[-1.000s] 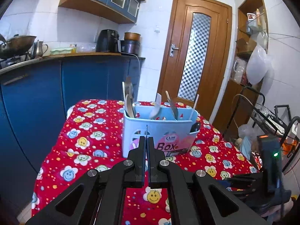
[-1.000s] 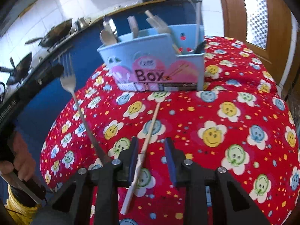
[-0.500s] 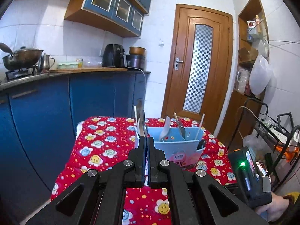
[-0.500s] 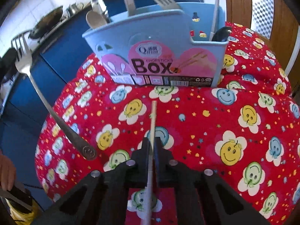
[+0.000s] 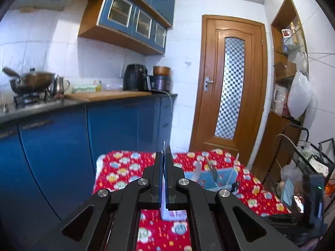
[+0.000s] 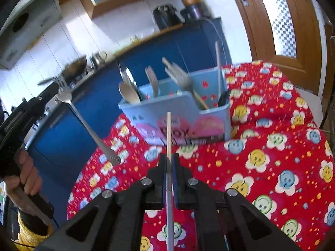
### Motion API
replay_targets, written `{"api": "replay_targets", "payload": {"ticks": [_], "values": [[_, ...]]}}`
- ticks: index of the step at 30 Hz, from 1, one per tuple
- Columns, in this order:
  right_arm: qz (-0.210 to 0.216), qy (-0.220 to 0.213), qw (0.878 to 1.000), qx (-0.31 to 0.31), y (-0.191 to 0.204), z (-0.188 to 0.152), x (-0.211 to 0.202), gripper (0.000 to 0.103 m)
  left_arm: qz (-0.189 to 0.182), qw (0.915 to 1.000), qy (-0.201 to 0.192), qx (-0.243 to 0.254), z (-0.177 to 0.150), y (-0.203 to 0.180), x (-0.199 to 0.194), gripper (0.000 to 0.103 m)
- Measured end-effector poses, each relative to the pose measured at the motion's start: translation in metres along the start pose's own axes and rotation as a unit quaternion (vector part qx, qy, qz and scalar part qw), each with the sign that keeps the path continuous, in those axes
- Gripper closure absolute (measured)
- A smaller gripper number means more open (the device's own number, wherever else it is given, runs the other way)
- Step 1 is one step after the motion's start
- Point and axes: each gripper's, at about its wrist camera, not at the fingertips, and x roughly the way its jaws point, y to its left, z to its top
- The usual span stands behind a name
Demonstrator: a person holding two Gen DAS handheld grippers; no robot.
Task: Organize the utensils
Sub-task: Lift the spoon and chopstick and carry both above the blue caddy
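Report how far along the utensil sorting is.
Done: several forks, spoons and a chopstick stand in the blue box. In hand: the right gripper is shut on a chopstick, the left gripper on a fork. Left: putting both into the box. The visible tablecloth shows no other loose utensils.

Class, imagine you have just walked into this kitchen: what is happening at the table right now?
A person is sorting cutlery with a hand-held gripper in each hand. The right gripper is shut on a chopstick, lifted off the red tablecloth. The left gripper holds a fork by its tines, handle hanging down. Both hover in front of the blue utensil box, which already holds spoons, forks and chopsticks.
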Motion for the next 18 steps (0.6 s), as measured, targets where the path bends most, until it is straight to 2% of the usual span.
{"api": "replay_targets", "payload": {"ticks": [10,18], "values": [[0.014,-0.061,0.998,0.001,-0.009,0.012,-0.023,0.097,0.051,0.9971,-0.051,0.021,0.045,-0.012,0.018,0.102],[0.019,-0.097,0.995,0.002,-0.022,0.023,-0.03,0.097,0.079,0.9948,-0.047,0.042,0.047,-0.02,0.056,0.102]]}}
